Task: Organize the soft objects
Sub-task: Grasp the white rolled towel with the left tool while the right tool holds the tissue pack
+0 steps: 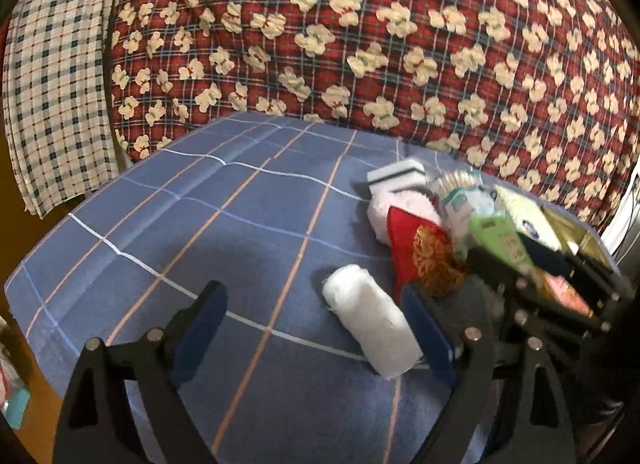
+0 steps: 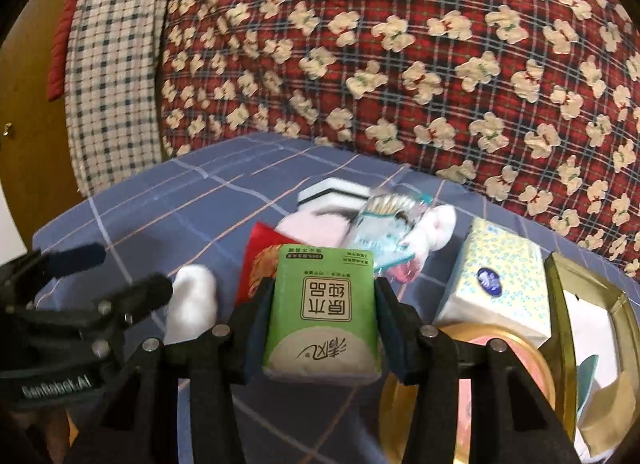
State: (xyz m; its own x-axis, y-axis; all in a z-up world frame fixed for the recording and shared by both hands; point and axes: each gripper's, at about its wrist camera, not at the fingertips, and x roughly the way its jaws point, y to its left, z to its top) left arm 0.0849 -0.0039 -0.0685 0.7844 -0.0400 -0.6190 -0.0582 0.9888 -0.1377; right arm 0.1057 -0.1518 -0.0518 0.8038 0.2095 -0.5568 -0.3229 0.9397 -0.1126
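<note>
Bedsheet: blue checked sheet (image 1: 168, 232) carried everything; I saw its far edge meet a red quilt (image 1: 400, 44) printed with cream bears, and a pale checked pillow (image 1: 52, 84) lay past its far left corner.
Right gripper: my right gripper (image 2: 322, 328) was clenched on the green tissue pack (image 2: 322, 316), its pads pressing both long sides, the printed face towards the camera and the pack held clear above the sheet.
Left gripper: my left gripper (image 1: 316, 328) stood released, jaws wide apart, nothing pressed between them.
White roll: white cloth roll (image 1: 370, 320) lay on the sheet inside the spread of my left jaws, close against the right finger (image 1: 430, 336); I could not tell whether they touched.
Red pouch: red pouch (image 1: 420, 248) with a gold pattern lay just beyond the roll, towards the sheet's right side.
Pile: white fluffy piece (image 2: 320, 228), a white sponge with a dark stripe (image 2: 332, 192) and a clear packet of cotton swabs (image 2: 384, 220) crowded together near the far edge, touching one another.
Tissue box: pale patterned tissue box (image 2: 500, 288) sat at the sheet's right side, beside the pile.
Gold tin: round gold tin (image 2: 472, 348) lay just in front of the tissue box, under my right gripper's arm.
Gold box: open gold-rimmed box (image 2: 564, 304) stood at the right edge, just beside the tissue box.
</note>
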